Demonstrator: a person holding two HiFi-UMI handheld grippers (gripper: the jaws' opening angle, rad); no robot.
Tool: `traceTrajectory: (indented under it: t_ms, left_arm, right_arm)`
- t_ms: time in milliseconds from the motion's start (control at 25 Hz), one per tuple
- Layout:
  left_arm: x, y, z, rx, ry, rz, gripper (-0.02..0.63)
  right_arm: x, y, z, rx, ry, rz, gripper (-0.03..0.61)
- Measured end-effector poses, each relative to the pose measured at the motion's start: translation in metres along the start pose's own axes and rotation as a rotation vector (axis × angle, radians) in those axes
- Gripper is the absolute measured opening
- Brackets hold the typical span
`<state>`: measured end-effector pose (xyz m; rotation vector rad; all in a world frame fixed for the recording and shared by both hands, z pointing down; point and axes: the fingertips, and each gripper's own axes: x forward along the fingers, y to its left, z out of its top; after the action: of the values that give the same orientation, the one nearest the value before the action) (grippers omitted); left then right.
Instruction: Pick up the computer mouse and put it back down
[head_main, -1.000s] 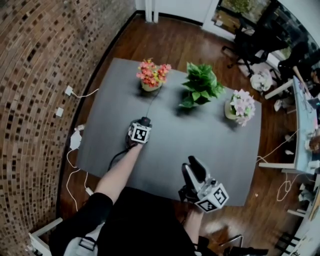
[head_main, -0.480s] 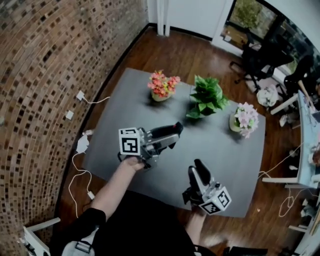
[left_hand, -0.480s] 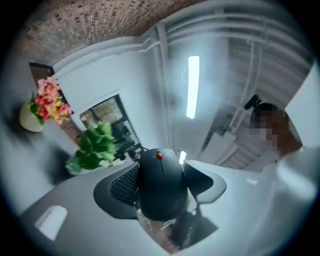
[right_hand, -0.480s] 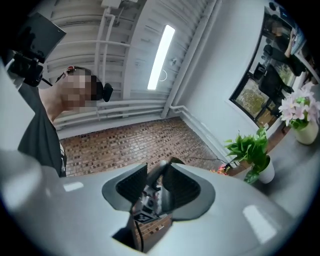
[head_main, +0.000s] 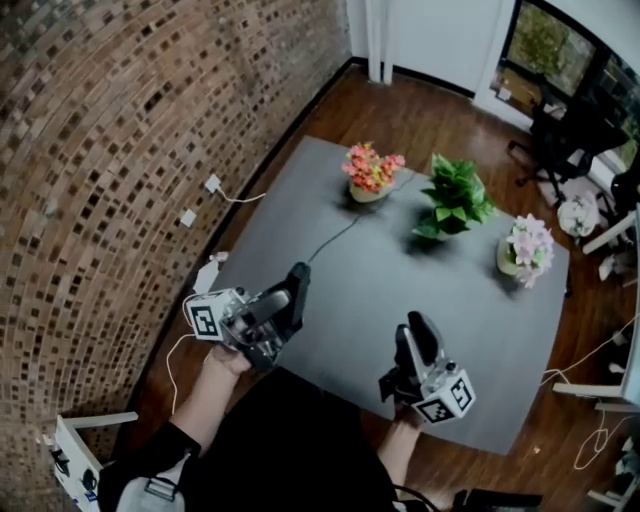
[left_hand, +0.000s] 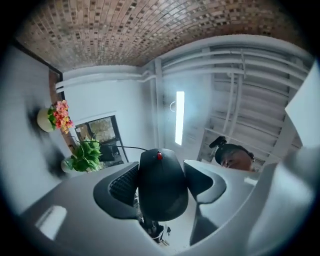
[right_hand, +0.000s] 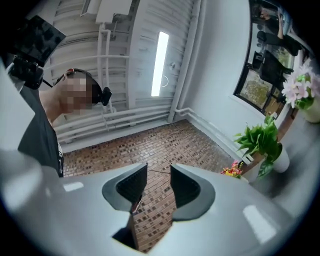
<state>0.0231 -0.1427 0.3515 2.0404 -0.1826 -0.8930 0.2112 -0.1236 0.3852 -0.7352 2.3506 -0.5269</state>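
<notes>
The left gripper (head_main: 288, 292) is clamped on the black mouse (left_hand: 162, 186), a pad on each side (its red wheel faces the camera), held in the air above the grey table's (head_main: 400, 280) near left corner. The right gripper (right_hand: 159, 186) hovers empty, jaws slightly apart.

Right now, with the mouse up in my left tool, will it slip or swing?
The mouse looks smooth and rounded, so it could slip between the pads. Its hard shell probably stays stiff. Its cord trails to the table and may tug.
</notes>
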Motion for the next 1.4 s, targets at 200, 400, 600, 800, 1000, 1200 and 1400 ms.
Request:
traceTrajectory:
  t_ms: [200,400,600,800,1000,1200,1400]
  left_arm:
    - [-0.016,-0.038,0.014,0.027,-0.042,-0.036,0.283]
    - [-0.018,-0.084,0.012,0.062,0.046,-0.134,0.283]
    - [-0.079,-0.124,-0.003,0.034,0.083,-0.18,0.283]
    - [-0.161,-0.151,-0.004,0.056,0.106,-0.153,0.283]
    - [-0.189,-0.135,0.005,0.129,0.127,-0.046,0.283]
    - [-0.141,-0.052,0.015,0.349,0.207,0.178,0.284]
    - [-0.126,0.119,-0.007,0.449,0.396,0.612,0.282]
  right_arm:
    - [0.006,0.025,0.0,-0.008,-0.028,0.018,0.124]
    - [0.004,0.062,-0.01,-0.058,-0.049,-0.024,0.124]
    - [0.003,0.125,-0.047,-0.095,-0.04,-0.078,0.124]
    - [0.004,0.196,-0.119,-0.068,-0.015,-0.127,0.124]
    - [0.009,0.251,-0.149,-0.102,0.0,-0.134,0.124]
    - [0.015,0.253,-0.138,-0.124,-0.009,-0.123,0.124]
    - [0.006,0.199,-0.12,-0.087,-0.013,-0.148,0.124]
